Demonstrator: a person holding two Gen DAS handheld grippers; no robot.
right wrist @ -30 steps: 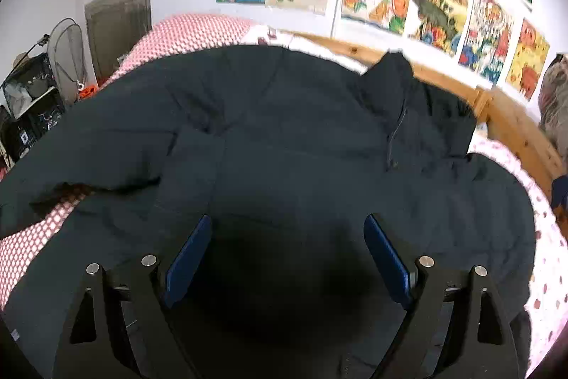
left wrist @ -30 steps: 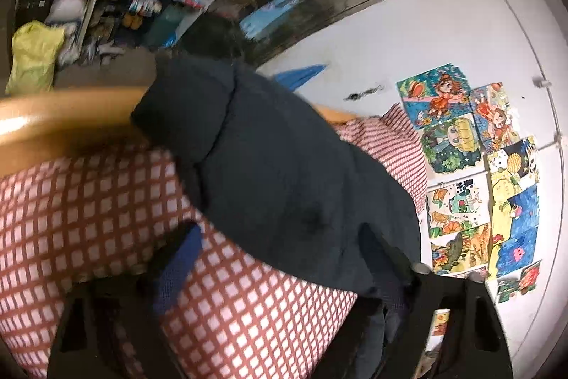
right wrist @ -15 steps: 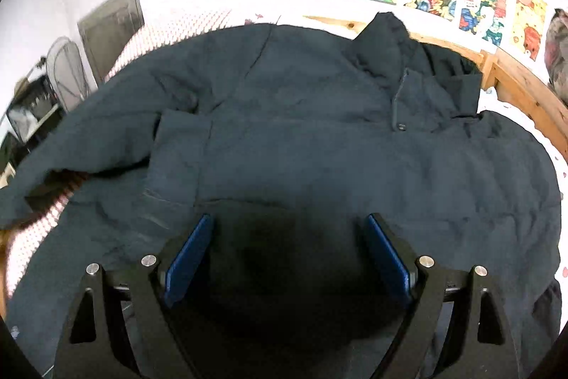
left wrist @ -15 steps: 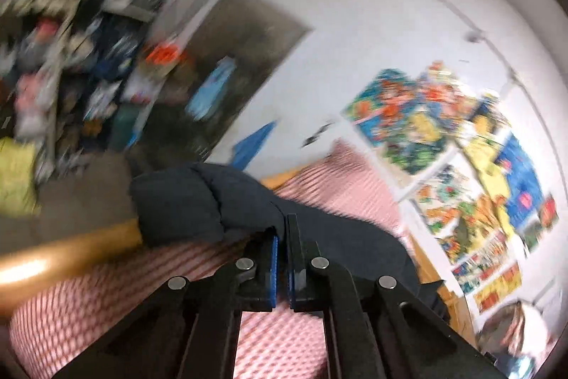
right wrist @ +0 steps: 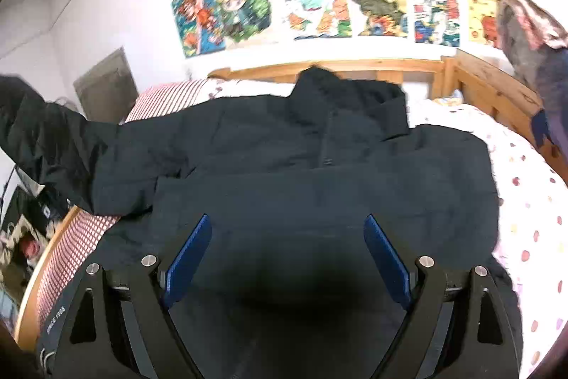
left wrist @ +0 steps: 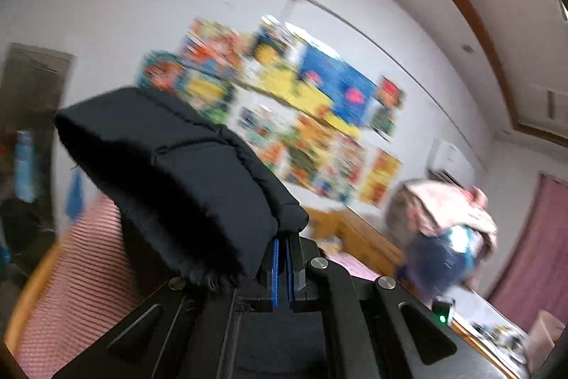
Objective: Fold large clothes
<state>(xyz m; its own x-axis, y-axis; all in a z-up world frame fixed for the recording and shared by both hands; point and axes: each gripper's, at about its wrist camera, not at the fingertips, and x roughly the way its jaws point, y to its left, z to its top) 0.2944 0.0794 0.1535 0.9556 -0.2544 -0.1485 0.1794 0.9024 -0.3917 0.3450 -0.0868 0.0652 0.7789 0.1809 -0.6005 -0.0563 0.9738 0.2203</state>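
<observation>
The jacket point(right wrist: 291, 166) lies spread across the bed, filling the middle of your right wrist view. Nearest you there, your right gripper point(right wrist: 287, 251) hangs over its lower panel with the blue pads point(right wrist: 188, 251) wide apart and nothing between them. Past the pads, the jacket's right edge stops short of the dotted sheet point(right wrist: 532, 201), which stays bare along the right of the frame; that is your open room. Its collar point(right wrist: 333, 91) reaches the wooden headboard point(right wrist: 372, 68) at upper centre. At left, the sleeve point(right wrist: 42, 137) is lifted off the checked cover point(right wrist: 71, 247) and runs out of frame.

In your left wrist view, your left gripper point(left wrist: 283, 267) is closed on that sleeve's cuff point(left wrist: 170, 173) (pads pressed together, cloth bulging above them) at centre left. Beyond it, blurred posters point(left wrist: 294, 116) cover the wall.
</observation>
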